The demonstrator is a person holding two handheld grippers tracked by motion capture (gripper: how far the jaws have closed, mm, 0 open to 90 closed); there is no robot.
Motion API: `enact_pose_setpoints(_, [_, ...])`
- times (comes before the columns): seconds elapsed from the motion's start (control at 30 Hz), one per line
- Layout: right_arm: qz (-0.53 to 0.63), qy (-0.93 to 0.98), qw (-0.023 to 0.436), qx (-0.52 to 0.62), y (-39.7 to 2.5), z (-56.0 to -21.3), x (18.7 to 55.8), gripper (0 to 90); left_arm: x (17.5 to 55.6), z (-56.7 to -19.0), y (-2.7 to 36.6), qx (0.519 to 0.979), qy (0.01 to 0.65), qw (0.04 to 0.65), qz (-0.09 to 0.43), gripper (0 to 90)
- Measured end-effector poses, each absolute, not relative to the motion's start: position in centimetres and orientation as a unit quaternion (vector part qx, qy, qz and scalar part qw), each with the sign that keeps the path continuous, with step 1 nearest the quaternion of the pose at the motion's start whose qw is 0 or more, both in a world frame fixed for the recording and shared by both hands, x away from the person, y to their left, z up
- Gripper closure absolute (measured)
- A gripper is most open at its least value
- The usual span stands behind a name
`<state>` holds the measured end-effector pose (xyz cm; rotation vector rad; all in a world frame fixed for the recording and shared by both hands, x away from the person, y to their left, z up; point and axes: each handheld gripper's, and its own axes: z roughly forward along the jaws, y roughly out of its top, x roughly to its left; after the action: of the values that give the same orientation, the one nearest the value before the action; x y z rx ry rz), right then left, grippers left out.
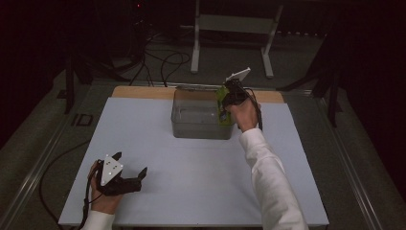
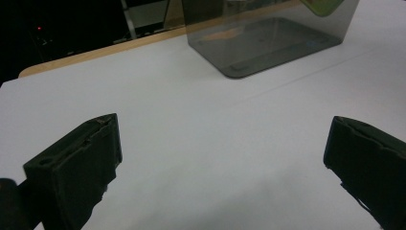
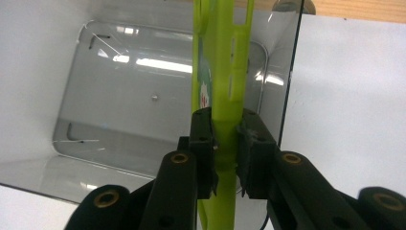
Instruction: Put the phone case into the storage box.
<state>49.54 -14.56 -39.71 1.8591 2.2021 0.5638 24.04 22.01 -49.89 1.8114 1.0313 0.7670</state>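
Note:
A clear grey plastic bin (image 1: 201, 117) stands at the back middle of the white table. My right gripper (image 1: 229, 98) is over the bin's right end, shut on a flat lime-green plastic piece (image 1: 221, 103) that hangs edge-on inside the bin. In the right gripper view the green piece (image 3: 221, 72) is clamped between both jaws, above the bin's floor (image 3: 143, 96). My left gripper (image 1: 129, 165) rests near the front left of the table, open, nothing between its fingers (image 2: 81, 163). The bin (image 2: 268, 38) lies ahead of it in the left gripper view.
The white table top (image 1: 191, 182) has a wooden strip (image 1: 139, 92) along its back edge. Beyond the table stand a grey metal frame (image 1: 234, 28) and loose cables (image 1: 163, 62) on the dark floor.

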Motion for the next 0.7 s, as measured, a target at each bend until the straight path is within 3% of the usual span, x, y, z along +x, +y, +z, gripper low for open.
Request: enact_pose_setpoints(0.7, [0.147, 0.745, 0.115, 0.64, -14.4, -41.8, 50.4, 77.7, 24.0, -49.9, 22.2, 0.731, 0.417, 0.443, 0.309, 0.0])
